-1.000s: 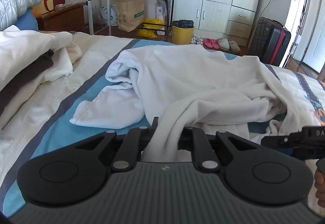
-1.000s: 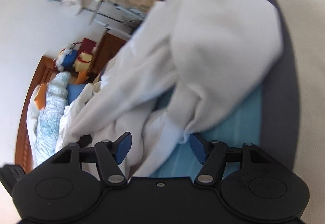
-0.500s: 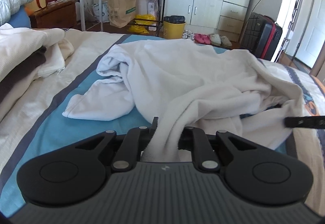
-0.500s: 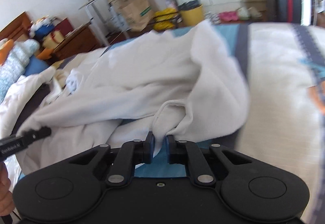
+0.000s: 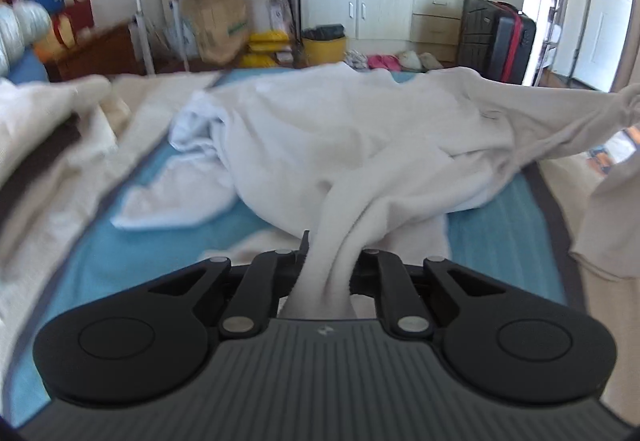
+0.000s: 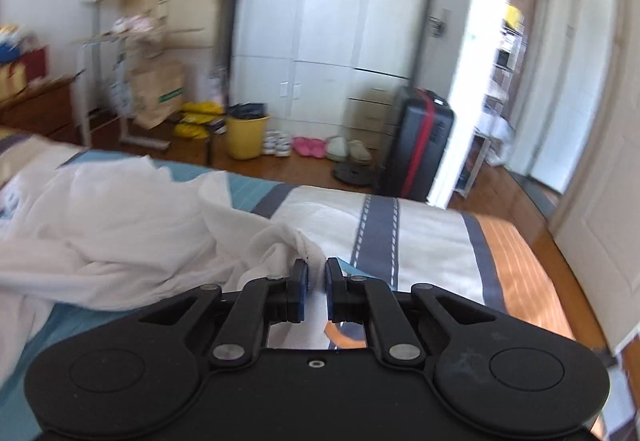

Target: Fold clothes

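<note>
— Garment [image 5: 360, 145] first: where is it?
— White, rumpled in a heap across the blue stripe of the bed [image 5: 120, 253], with a stack of folded clothes [image 5: 36, 129] to its left.
— And the left hand-held gripper [image 5: 326, 261]?
— Clamped on a twisted rope of the garment's cloth that runs up between its fingers.
— Further right?
— One corner of the cloth is drawn out taut toward the right edge, lifted off the bed. Behind stand a yellow bin [image 5: 324, 45] and a black suitcase [image 5: 496, 41].
— The right hand-held gripper [image 6: 316, 277]?
— Its blue pads [image 6: 301, 293] sit nearly together, pinching a bunched edge of the garment at their tips.
</note>
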Demonstrator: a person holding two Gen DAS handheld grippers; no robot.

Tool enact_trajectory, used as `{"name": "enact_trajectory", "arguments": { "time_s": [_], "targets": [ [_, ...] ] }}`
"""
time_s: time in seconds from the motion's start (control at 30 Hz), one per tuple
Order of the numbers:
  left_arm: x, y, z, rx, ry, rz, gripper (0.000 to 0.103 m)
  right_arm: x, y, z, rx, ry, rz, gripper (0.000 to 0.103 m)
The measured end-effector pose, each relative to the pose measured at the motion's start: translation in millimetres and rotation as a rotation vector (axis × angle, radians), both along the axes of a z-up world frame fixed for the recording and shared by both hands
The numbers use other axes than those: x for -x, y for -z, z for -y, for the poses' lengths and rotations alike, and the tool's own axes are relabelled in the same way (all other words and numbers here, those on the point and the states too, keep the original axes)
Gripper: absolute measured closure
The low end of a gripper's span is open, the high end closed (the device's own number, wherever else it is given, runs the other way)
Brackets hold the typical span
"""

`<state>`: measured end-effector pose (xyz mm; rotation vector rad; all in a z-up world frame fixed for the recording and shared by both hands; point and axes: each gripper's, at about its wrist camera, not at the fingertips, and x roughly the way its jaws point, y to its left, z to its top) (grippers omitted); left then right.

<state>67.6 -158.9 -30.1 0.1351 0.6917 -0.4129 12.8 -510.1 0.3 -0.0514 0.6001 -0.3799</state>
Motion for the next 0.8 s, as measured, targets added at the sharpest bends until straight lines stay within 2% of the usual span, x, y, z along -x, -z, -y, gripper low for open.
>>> {"name": "enact_trajectory", "arguments": {
  "time_s": [0.07,0.1,0.2,0.23,0.3,0.37,0.4,0.47,0.5,0.53,0.6,0.63,0.7,0.73,0.77,0.8],
  "targets": [
    [11,-13,3,0.006,-0.002,0.04,0.093,-4,-8,14,0.012,-0.035,-0.021,0.095],
    [16,-21,5,0.016,-0.004,0.059,0.093,-9,-13,22,0.052,-0.047,-0.04,0.096],
    [29,-50,12,0.072,0.006,0.09,0.093,-32,-25,46,0.328,-0.019,-0.123,0.096],
    [33,-60,14,0.102,0.017,0.092,0.093,-39,-32,61,0.386,0.007,-0.136,0.096],
    [45,-68,22,0.192,0.075,0.031,0.093,-53,-46,92,0.466,0.066,-0.134,0.096],
    [59,-58,41,0.263,0.169,-0.104,0.093,-64,-52,114,0.539,0.132,-0.134,0.096],
    [65,-45,55,0.252,0.205,-0.163,0.093,-68,-52,122,0.574,0.176,-0.14,0.094],
    [77,-14,84,0.191,0.26,-0.261,0.093,-70,-43,137,0.56,0.296,-0.169,0.093],
    [82,2,99,0.16,0.287,-0.31,0.091,-66,-38,144,0.49,0.345,-0.174,0.087],
    [88,17,111,0.106,0.305,-0.33,0.091,-59,-33,151,0.38,0.383,-0.171,0.086],
    [95,34,120,0.035,0.323,-0.313,0.091,-30,-20,156,0.081,0.419,-0.098,0.082],
    [97,41,122,0.008,0.331,-0.303,0.091,-14,-11,154,-0.068,0.424,-0.052,0.073],
    [100,40,121,0.02,0.349,-0.287,0.09,14,14,140,-0.306,0.414,0.036,0.061],
    [100,37,119,0.033,0.358,-0.28,0.087,24,28,131,-0.393,0.397,0.052,0.058],
    [101,35,117,0.047,0.366,-0.273,0.086,30,44,122,-0.469,0.37,0.046,0.057],
    [103,33,117,0.059,0.37,-0.275,0.085,29,57,115,-0.535,0.334,0.0,0.058]
  ]
}}
